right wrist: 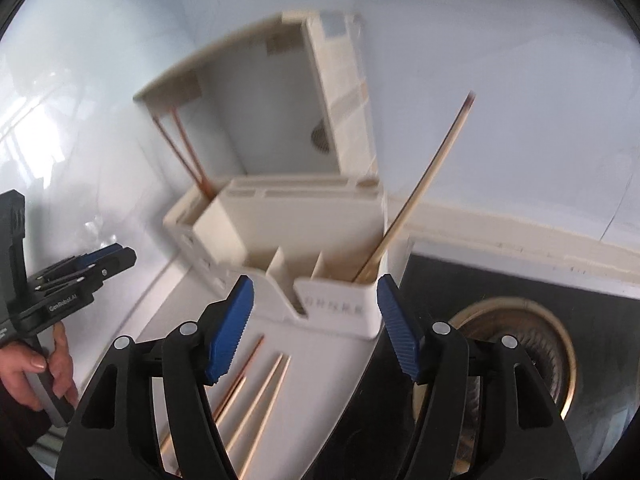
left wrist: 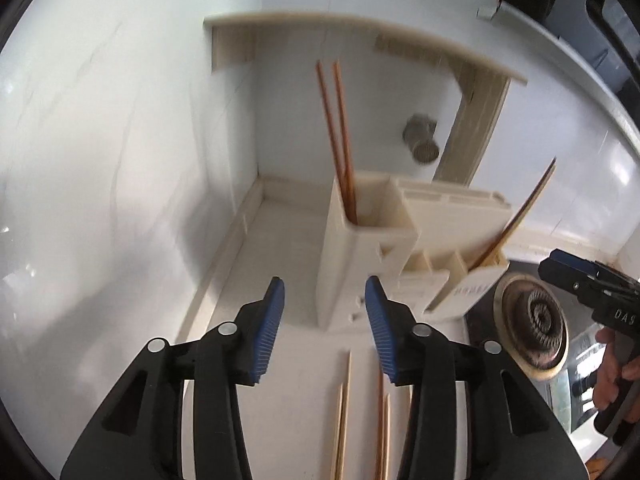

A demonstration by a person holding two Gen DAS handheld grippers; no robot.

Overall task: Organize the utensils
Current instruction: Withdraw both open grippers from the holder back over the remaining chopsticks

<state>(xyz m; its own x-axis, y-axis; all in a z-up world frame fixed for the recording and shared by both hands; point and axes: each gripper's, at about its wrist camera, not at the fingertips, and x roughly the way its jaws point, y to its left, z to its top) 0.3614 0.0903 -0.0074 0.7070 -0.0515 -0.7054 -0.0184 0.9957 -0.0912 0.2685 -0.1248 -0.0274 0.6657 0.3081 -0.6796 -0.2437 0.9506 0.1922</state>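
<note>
Across the middle of both views your cream plastic rack (left wrist: 360,32) stands against the pale wall, its shelf arching over the top and its base tray (left wrist: 280,240) spreading toward the bottom of the frame. At the centre of the left wrist view sits the cream utensil holder (left wrist: 352,248), with a tall square compartment on its left and lower divided slots to its right. To the lower right of both views you can see the round gas burner (right wrist: 520,344) set in a dark hob. Two reddish chopsticks (left wrist: 340,136) stand upright in the tall compartment, leaning slightly left, and one longer chopstick (right wrist: 420,196) leans out to the upper right from the holder's rightmost slot. More loose chopsticks (right wrist: 256,396) lie flat on the tray in the lower centre of each view, just in front of the holder. Your left gripper (left wrist: 324,328) hangs above them with its blue pads parted and nothing between them; your right gripper (right wrist: 316,328) likewise has its jaws spread wide and empty, framing the holder's lettered front. Both views are somewhat blurred.
</note>
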